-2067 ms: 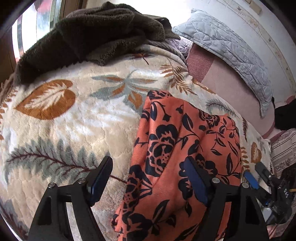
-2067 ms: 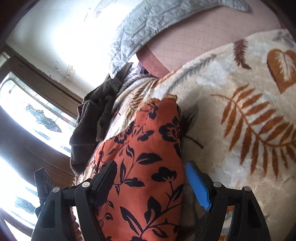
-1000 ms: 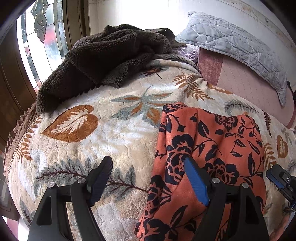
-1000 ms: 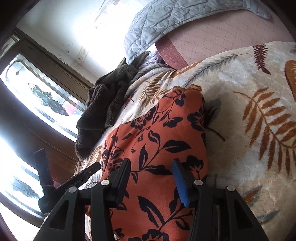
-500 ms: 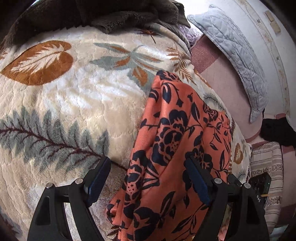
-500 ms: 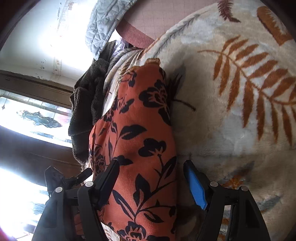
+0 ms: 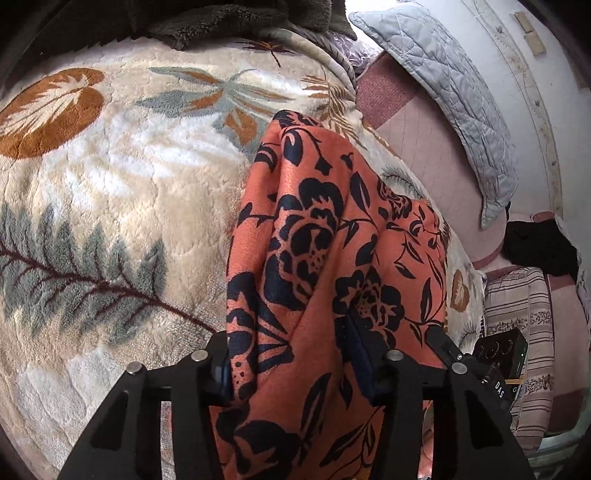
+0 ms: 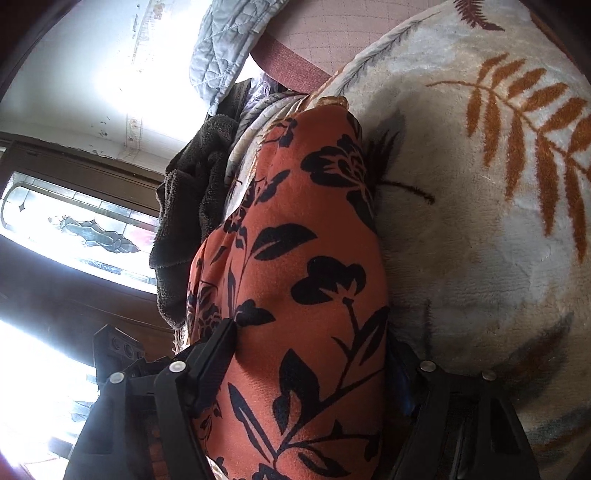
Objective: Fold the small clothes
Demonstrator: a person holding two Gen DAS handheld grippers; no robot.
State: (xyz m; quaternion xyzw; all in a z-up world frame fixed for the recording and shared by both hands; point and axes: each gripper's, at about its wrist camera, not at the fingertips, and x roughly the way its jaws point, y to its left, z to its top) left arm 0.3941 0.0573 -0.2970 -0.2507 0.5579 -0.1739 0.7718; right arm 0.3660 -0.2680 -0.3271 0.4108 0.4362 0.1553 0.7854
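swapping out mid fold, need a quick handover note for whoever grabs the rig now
Left hand-held gripper: fingers closed in on the near edge of the orange cloth, fabric bunched between them.
Right hand-held gripper: astride the same cloth, wider apart; grip not clear.
The cloth lies lengthwise on the blanket, far end near the pillow; a brown throw is heaped beyond.
Done: near end gathered by both grippers.
Left: probably carry the near end over to the far end, flatten, release.

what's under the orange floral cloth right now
The orange floral cloth lies on the leaf-print blanket, which shows all around it. Whatever is directly beneath is covered by the cloth.
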